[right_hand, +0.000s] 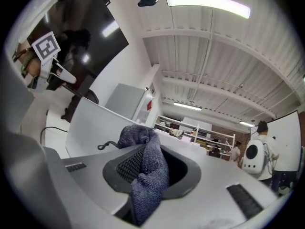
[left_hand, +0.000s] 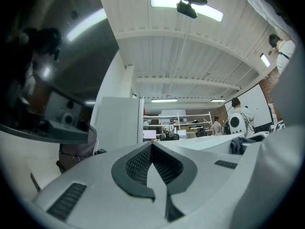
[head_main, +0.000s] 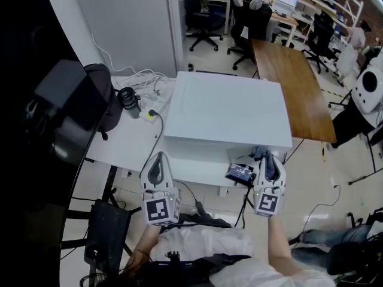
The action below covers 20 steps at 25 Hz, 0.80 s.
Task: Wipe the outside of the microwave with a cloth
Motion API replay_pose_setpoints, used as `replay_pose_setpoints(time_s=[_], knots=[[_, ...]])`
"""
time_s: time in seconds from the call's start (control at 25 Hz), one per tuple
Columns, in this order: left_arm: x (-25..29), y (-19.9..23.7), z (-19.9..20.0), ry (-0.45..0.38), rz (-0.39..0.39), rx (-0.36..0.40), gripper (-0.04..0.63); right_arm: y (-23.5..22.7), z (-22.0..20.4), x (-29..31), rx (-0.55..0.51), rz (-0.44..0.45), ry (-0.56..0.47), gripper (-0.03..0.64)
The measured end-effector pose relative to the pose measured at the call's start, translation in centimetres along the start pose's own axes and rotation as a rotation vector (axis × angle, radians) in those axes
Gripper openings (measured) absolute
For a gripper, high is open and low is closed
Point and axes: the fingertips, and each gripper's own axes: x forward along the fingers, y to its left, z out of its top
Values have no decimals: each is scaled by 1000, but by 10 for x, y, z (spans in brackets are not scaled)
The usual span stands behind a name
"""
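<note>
Right gripper [right_hand: 150,162] clamped on the grey cloth [right_hand: 148,168] at the microwave's [head_main: 224,115] front, left gripper [left_hand: 152,149] closed on nothing.
In the head view the right gripper [head_main: 269,158] holds the bunched cloth [head_main: 261,153] against the front edge of the white microwave, at about 5 o'clock of its top, while the left gripper [head_main: 160,156] sits near the 7 o'clock corner. The microwave stands on a white table [head_main: 128,142]. A black bag [head_main: 105,97], a dark cylinder [head_main: 127,97] and white cables [head_main: 143,76] lie on it at 9 to 10 o'clock. A wooden table [head_main: 296,82] stretches off at 2 o'clock, black office chairs [head_main: 203,14] stand at 12 o'clock, and a pale partition [head_main: 131,26] rises at 11 o'clock.
</note>
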Motion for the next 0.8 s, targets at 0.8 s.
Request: replay_pose_setpoints(time_s=[0.8], knots=[[-8, 31, -6, 49, 97, -1, 2, 302, -42, 74, 37, 649, 176, 100]])
